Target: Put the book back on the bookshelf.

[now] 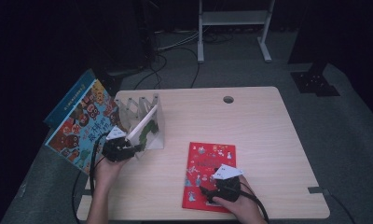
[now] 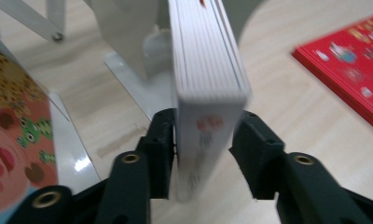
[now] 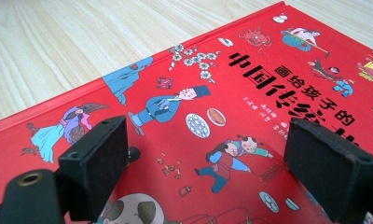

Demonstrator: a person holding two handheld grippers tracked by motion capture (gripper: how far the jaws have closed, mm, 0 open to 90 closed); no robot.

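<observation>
A thick white board book [image 1: 146,121] [image 2: 208,70] leans in the clear rack [image 1: 157,133] [image 2: 133,42] at the table's left. My left gripper [image 1: 136,148] [image 2: 204,140] has its jaws on either side of the book's near edge; the left pad lies against it and the right pad stands just off it. A red picture book [image 1: 208,156] [image 3: 250,93] [image 2: 352,70] lies flat near the front edge. My right gripper [image 1: 207,191] [image 3: 208,158] hovers low over its cover, jaws wide open with nothing between them.
A large colourful picture book [image 1: 82,123] [image 2: 12,121] leans off the table's left side beside the rack. The wooden table [image 1: 259,126] has a cable hole [image 1: 228,99] at the back. A white metal stand [image 1: 231,18] and cables sit on the floor behind.
</observation>
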